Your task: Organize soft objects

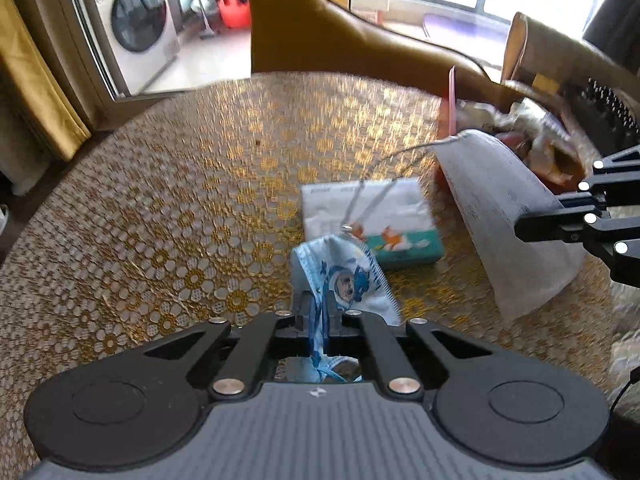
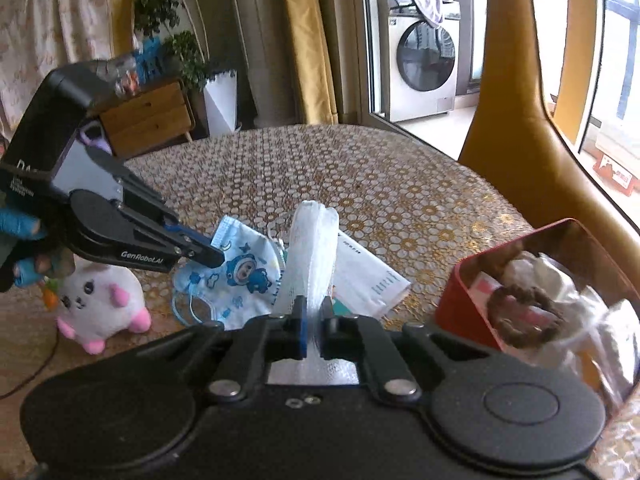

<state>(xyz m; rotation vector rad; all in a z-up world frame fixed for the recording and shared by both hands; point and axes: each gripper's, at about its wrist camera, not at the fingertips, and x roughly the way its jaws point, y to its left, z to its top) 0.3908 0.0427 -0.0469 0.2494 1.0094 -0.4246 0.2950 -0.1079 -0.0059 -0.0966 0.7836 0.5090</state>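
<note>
Two masks [image 2: 240,276] [image 2: 314,248], two grippers [image 1: 318,316] [image 2: 312,320]

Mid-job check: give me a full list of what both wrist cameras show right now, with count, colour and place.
cartoon face mask: 1, white and blue print, pinched at one edge, hanging over the table
plain face mask: 1, white, held folded above the table
tissue pack: 1, white and green, on the table under the masks
red box: 1, red, on the table at the right, holding crumpled bits I cannot identify
plush toy: 1, white with pink, on the table at the left
table: 1, gold and white floral cover
washing machine: 1, white, background
chair: 1, tan, behind the table
left gripper: shut on cartoon face mask
right gripper: shut on plain face mask
</note>
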